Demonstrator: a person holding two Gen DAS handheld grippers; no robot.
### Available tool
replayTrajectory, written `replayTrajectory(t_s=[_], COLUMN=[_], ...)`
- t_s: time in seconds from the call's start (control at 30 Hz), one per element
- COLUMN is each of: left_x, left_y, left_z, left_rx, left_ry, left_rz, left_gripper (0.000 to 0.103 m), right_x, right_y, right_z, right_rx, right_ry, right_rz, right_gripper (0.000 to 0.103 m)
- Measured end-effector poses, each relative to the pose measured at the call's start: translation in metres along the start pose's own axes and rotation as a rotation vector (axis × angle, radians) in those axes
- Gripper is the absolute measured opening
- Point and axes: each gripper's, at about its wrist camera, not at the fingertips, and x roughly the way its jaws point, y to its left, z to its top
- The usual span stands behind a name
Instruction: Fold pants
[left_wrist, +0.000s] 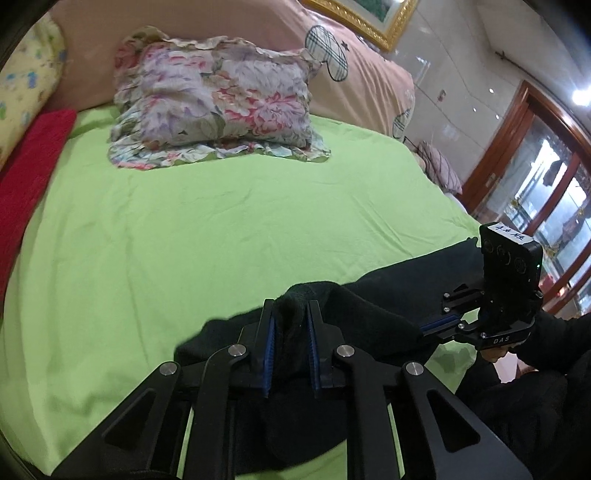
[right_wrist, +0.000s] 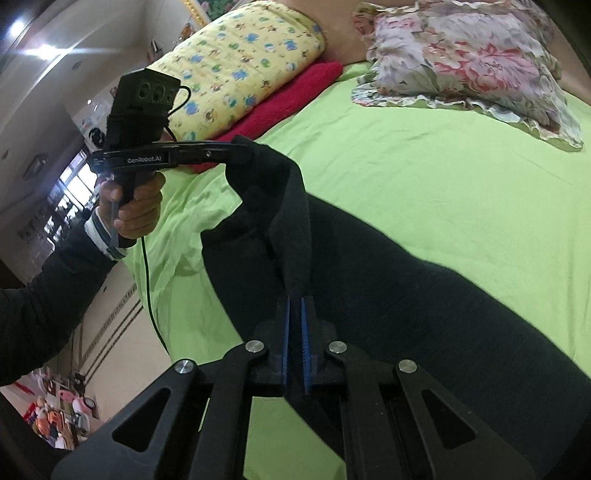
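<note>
Now both claws are on the black pants (right_wrist: 406, 295), and the step in hand looks like the first fold: one end of the garment is lifted off the green bed sheet (left_wrist: 184, 229) while the rest lies flat along the near right part of the bed.

Left claw (left_wrist: 290, 321): its blue pads (left_wrist: 270, 343) sit partly apart with a thick bunch of black cloth gathered between them, so it is holding the pants on a fairly narrow opening. Right claw (right_wrist: 295, 317): pads almost together, pinching a thin edge of the same fabric that rises up from the jaws toward the other claw. In the right wrist view the left claw carries a raised corner of cloth above the sheet, near the red towel (right_wrist: 291, 96); how firmly that corner is caught is hard to tell, since the dark fabric hides the fingertips there.

Next move, by judgement: carry the lifted end across and lay it onto the flat part of the pants, keeping the two grips level so the edge does not twist. The floral pillow (left_wrist: 218, 99) lies well apart at the far side, so it should not interfere.
</note>
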Motion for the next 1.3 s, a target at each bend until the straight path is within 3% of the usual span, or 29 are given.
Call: replayTrajectory(t_s=[0.47,0.93,1.03,1.17,1.23,1.3], left_x=[-0.018,-0.018,-0.021,-0.033,-0.037,-0.041], left_y=[0.0,0.013,0.012,0.014,0.012,0.007], left_z=[-0.058,-0.097,-0.105,-0.119,-0.126,-0.131], left_rx=[-0.125,-0.229,-0.271,-0.371,-0.419,-0.454], left_ry=[-0.06,-0.058,-0.055,-0.078,-0.087,-0.101], left_rz=[0.006,0.044,0.074,0.096,0.1,0.108], left_gripper=[0.014,0.016,0.023,0.025,0.039,0.048], right_x=[0.01,0.027,0.028,0.022,0.02,0.016], right_y=[0.023,0.036,0.033,0.03,0.028,0.025], right_z=[-0.021,-0.034,-0.034,-0.033,-0.032,-0.031], right_rx=[-0.064,-0.109,-0.091,-0.061,-0.043,-0.024], right_ry=[0.037,0.079,0.088,0.063,0.049,0.029], right_rz=[0.01,-0.037,-0.011,0.026,0.052,0.066], right_gripper=[0.006,0.006,0.01,0.016,0.023,0.04])
